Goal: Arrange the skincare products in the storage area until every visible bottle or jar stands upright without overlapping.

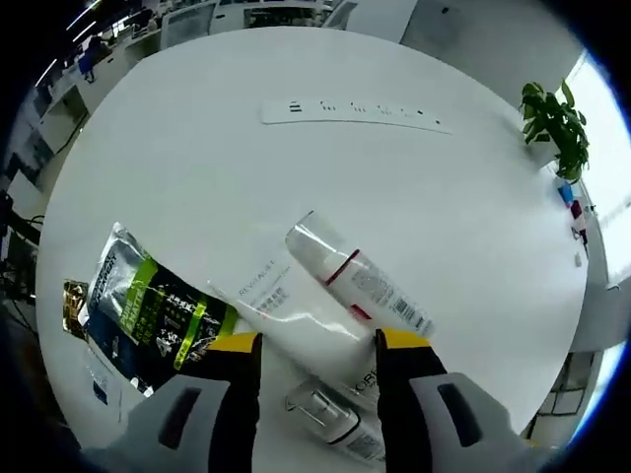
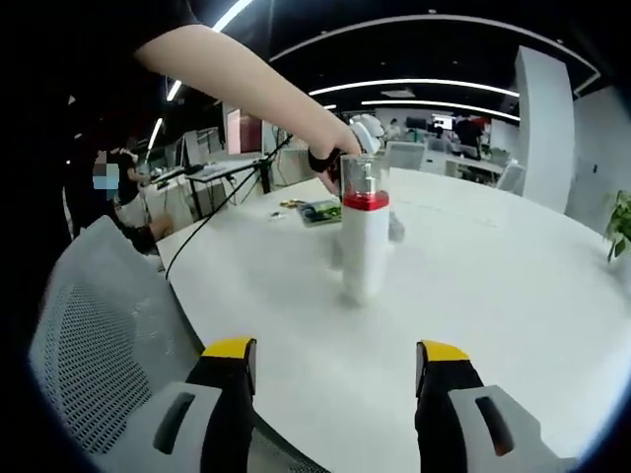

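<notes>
One bottle (image 2: 365, 241) stands upright on the tabletop (image 2: 513, 286). Two tubes (image 1: 360, 281) and a second bottle (image 1: 330, 419) lie overlapping beneath your open left gripper (image 1: 317, 345). Your right gripper (image 2: 335, 355) is open, empty.

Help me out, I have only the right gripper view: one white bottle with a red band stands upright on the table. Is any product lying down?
Observer: Yes. In the left gripper view a white tube with a red band lies flat on the table.
Reviewer: Just that one?
Observer: No. A second white tube lies against it.
Reviewer: Anything else down?
Observer: A clear-capped bottle lies on its side nearer the camera.
Reviewer: Is the left tool holding any of them?
Observer: No. The left tool is open and grips nothing.
</notes>
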Tool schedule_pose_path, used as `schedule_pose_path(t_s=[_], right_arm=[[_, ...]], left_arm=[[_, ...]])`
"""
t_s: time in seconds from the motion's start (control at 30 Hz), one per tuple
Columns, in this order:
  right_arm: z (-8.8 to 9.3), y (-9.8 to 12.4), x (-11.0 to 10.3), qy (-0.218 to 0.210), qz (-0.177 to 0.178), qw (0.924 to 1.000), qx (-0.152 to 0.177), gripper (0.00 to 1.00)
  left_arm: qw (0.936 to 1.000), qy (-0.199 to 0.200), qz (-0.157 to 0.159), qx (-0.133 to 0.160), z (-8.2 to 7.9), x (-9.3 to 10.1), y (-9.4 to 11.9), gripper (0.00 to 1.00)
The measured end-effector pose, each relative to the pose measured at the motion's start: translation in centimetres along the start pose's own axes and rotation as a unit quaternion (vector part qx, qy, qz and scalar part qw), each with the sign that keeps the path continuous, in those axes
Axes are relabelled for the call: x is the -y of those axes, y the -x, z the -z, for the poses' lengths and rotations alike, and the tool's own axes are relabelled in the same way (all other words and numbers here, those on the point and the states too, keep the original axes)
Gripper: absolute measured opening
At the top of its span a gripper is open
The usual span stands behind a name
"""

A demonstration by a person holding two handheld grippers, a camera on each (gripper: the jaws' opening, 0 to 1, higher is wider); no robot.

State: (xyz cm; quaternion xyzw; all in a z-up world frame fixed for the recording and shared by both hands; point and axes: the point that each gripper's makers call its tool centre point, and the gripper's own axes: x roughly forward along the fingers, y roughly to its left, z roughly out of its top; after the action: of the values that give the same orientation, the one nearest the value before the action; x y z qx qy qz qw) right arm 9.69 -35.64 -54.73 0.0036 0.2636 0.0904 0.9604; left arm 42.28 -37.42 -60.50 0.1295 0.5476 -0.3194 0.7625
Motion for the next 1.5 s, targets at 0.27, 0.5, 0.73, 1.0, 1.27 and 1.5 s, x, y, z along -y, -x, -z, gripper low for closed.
schedule_pose_path(t_s=[0.27,0.5,0.73,1.0,1.27,1.5], right_arm=[[0.2,0.0,0.0,-0.001,0.001,1.0,-0.005,0.69],[0.3,0.0,0.1,-0.004,0.003,1.0,-0.006,0.67],[0.3,0.0,0.2,-0.005,0.004,1.0,-0.006,0.65],[0.3,0.0,0.3,-0.004,0.006,0.9999,-0.007,0.65],[0.2,0.0,0.2,-0.002,0.007,0.9999,-0.007,0.64],[0.2,-0.1,0.1,0.001,0.005,0.9999,-0.01,0.64]], left_arm=[[0.9996,-0.02,-0.021,-0.007,0.0,0.4,-0.8,0.4],[0.9972,-0.054,-0.052,-0.004,-0.1,0.3,-1.0,0.38],[0.9935,-0.097,-0.059,0.01,-0.4,1.2,-1.2,0.3],[0.9954,-0.08,-0.048,0.024,-0.1,0.9,-0.6,0.27],[0.9954,-0.078,-0.037,0.043,-0.3,1.5,0.4,0.26],[0.9942,-0.076,-0.023,0.072,-1.9,1.4,1.7,0.26]])
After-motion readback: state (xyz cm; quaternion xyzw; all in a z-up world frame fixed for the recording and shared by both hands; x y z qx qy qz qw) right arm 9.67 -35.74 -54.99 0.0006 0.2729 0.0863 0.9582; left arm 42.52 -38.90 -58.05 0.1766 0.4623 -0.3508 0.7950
